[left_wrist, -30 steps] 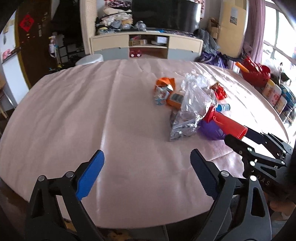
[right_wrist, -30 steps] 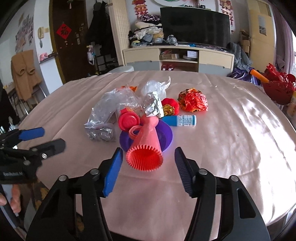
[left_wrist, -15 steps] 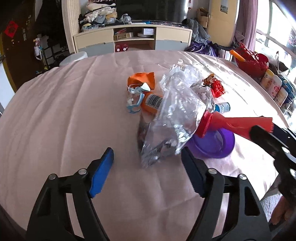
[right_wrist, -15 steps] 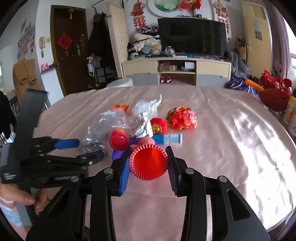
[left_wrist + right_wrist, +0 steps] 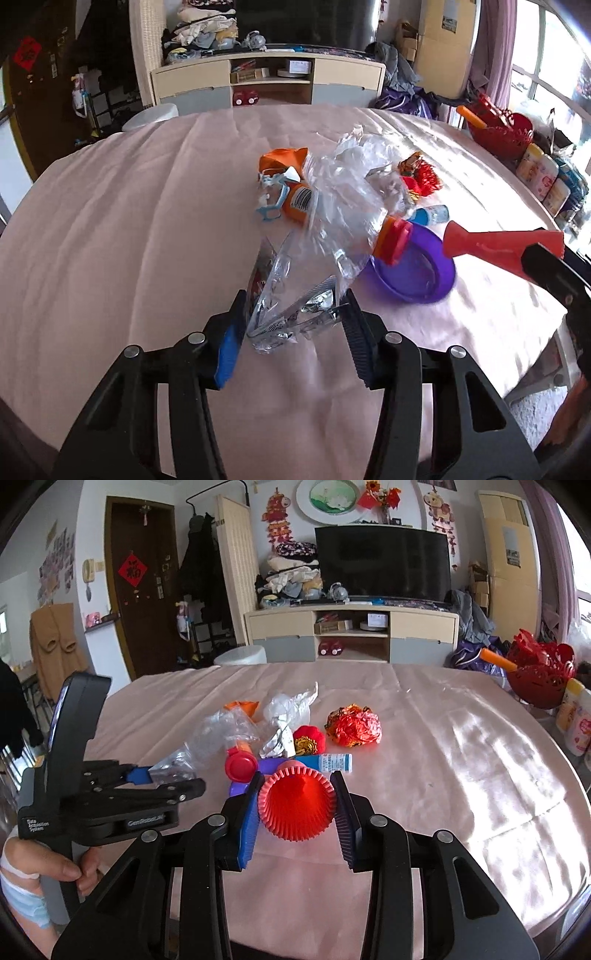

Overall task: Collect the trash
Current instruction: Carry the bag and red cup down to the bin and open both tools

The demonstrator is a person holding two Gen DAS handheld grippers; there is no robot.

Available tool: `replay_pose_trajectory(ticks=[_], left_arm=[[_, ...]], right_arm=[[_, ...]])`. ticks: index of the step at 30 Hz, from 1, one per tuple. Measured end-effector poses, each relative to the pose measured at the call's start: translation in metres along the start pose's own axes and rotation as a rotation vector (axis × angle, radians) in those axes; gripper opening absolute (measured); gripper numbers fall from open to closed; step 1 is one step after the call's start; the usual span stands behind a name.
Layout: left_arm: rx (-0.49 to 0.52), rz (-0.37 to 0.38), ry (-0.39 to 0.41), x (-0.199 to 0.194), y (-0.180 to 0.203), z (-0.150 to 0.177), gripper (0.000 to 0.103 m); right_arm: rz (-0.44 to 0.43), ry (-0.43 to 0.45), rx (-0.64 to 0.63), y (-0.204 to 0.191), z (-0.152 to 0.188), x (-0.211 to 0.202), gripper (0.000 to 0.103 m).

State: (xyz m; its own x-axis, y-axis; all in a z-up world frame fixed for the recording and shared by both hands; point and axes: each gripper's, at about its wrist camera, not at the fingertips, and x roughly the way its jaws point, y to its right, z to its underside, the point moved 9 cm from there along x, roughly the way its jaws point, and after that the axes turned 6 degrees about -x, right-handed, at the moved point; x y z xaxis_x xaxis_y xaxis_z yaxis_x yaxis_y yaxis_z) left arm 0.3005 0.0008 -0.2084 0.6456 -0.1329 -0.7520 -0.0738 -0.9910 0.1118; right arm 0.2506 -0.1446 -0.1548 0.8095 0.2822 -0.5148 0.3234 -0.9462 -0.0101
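Observation:
A clear plastic bag lies in a trash pile on the pink tablecloth. My left gripper is closing on the bag's near end, with both pads touching it. My right gripper is shut on the wide end of a red ribbed cone, held just above a purple dish. The same cone enters the left wrist view from the right. Beside the dish are a red cap and a small blue-white tube.
The pile also holds an orange bottle, a red-gold crumpled wrapper, a small red lantern and white crumpled plastic. A red basket and bottles stand off the table's right edge. A hand holds the left gripper's handle.
My left gripper has moved forward to the plastic bag and narrowed its jaws around the near end. My right gripper has shut on the red cone and raised it.

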Motion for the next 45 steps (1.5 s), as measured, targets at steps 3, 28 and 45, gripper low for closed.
replay_pose_trajectory(ticks=[3, 28, 45], left_arm=[[-0.005, 0.002, 0.025, -0.021, 0.000, 0.007, 0.048], [0.028, 0.097, -0.043, -0.082, 0.051, 0.152, 0.048], [-0.055, 0.141, -0.306, -0.009, 0.042, 0.242, 0.048]], right_arm=[[0.005, 0.013, -0.003, -0.001, 0.001, -0.014, 0.037], [-0.055, -0.110, -0.025, -0.035, 0.105, -0.087, 0.038], [-0.078, -0.397, 0.051, -0.034, 0.218, -0.021, 0.038]])
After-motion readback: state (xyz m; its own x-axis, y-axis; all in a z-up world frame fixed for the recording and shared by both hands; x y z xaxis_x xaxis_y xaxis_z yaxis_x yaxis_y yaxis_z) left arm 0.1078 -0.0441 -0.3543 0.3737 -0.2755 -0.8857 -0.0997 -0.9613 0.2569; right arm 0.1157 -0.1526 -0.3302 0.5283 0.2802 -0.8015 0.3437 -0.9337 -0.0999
